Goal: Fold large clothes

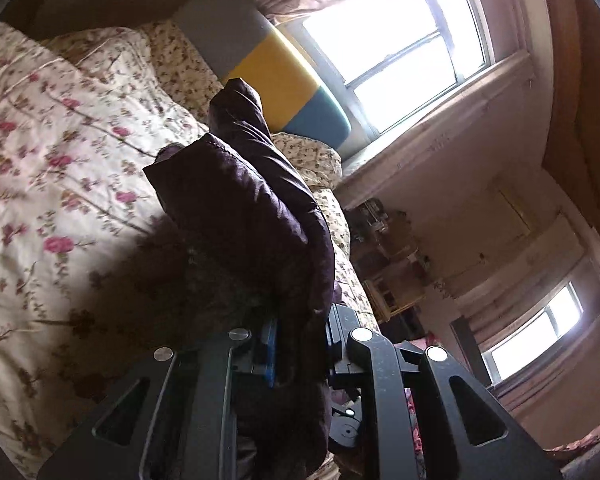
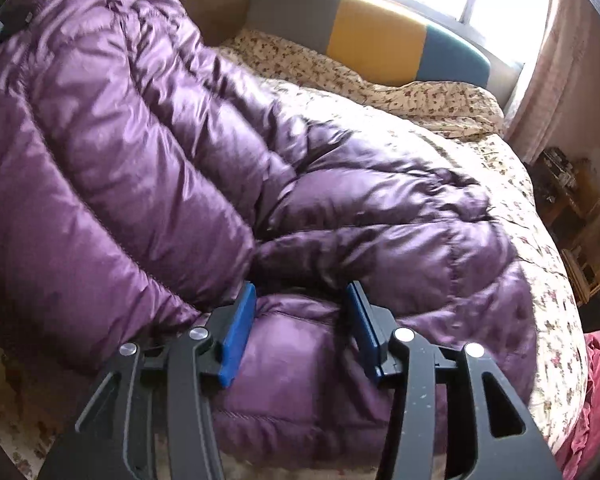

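A large purple quilted down coat [image 2: 204,152] lies spread over the floral bed [image 2: 532,240] in the right wrist view. My right gripper [image 2: 300,328] is open, its blue pads [image 2: 238,336] straddling a puffed panel at the coat's near edge. In the left wrist view my left gripper [image 1: 300,344] is shut on a dark fold of the same coat [image 1: 252,208], which stands up from the jaws above the bed; a dark fur trim [image 1: 188,280] hangs beside it.
The floral duvet [image 1: 52,160] covers the bed, with pillows [image 2: 380,76] at a grey, yellow and teal headboard [image 2: 376,40]. Bright windows [image 1: 404,48] are behind it. Cluttered wooden shelves [image 2: 580,216] stand right of the bed, and red fabric [image 2: 596,392] lies beside it.
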